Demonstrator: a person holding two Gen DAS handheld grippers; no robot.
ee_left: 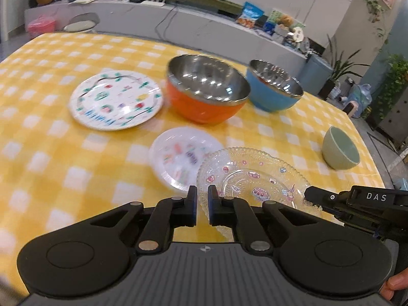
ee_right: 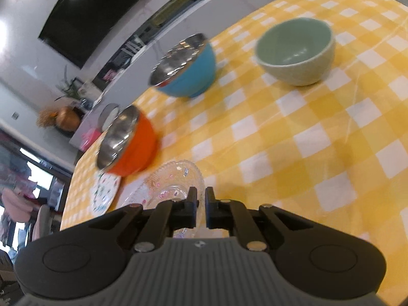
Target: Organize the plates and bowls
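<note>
A: Where's the glass plate (ee_left: 255,178)?
B: Over the yellow checked table (ee_left: 76,153), its rim between both pairs of jaws.
A: Gripped?
B: Left gripper (ee_left: 202,193) and right gripper (ee_right: 201,195) are both clamped on its edge, at opposite sides.

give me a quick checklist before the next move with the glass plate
1. Left gripper shut on glass plate rim: ok.
2. Right gripper shut on the opposite rim: ok.
3. Plate level: cannot tell, pictures blurred.
4. Small plate beside it, free of the glass plate: cannot tell, edges overlap in view.
5. Orange bowl, blue bowl, green bowl upright and apart from the grippers: ok.
6. Big plate flat on the cloth, bare on top: ok.
</note>
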